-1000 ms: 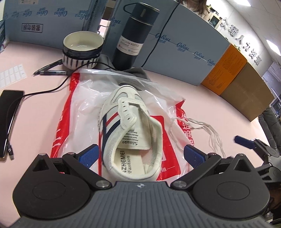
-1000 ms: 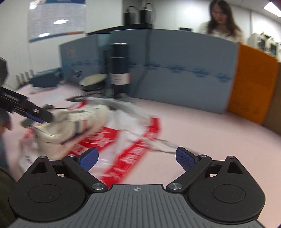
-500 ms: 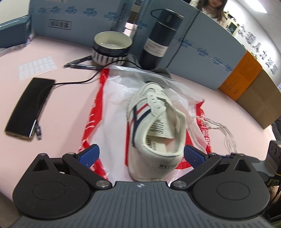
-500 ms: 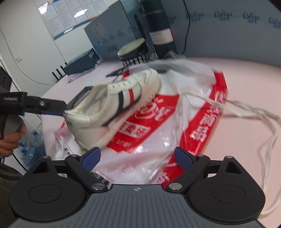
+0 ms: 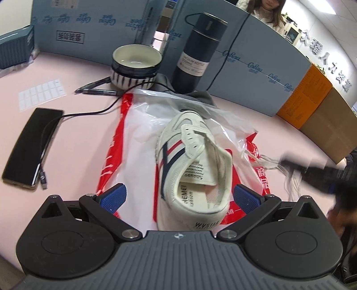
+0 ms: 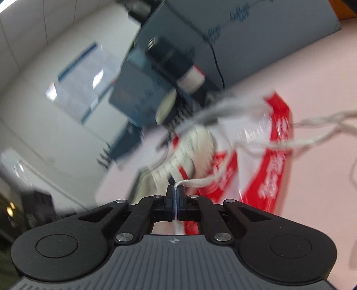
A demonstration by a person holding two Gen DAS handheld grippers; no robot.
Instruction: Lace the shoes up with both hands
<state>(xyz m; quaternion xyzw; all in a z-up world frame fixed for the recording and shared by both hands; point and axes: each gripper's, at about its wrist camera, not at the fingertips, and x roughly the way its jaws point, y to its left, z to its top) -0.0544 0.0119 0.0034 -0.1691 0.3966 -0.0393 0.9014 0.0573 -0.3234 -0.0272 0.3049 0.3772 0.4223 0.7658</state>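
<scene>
A white sneaker [image 5: 191, 160] with navy and red stripes lies on a red and white plastic bag [image 5: 138, 142], heel toward my left gripper [image 5: 178, 197]. That gripper is open, its blue pads [image 5: 113, 196] standing apart on either side of the heel without pressing on it. My right gripper [image 6: 175, 194] is shut on a white shoelace [image 6: 312, 140], which runs from between its pads out to the right over the bag [image 6: 274, 160]. In the left wrist view the right gripper [image 5: 312, 169] is a dark blur right of the shoe, at the loose lace [image 5: 287, 178]. The sneaker [image 6: 189, 142] is blurred in the right wrist view.
Behind the bag stand a striped bowl [image 5: 136, 62] and a dark thermos [image 5: 198, 55], with pens [image 5: 98, 90] beside them. A phone [image 5: 31, 145] with a cable lies at the left. A blue partition [image 5: 256, 67] and cardboard boxes [image 5: 312, 98] border the pink table; a person [image 5: 270, 11] sits beyond.
My right gripper has gone from wide open to shut on the lace, rolling and dipping toward the table. The left gripper stays open around the shoe's heel.
</scene>
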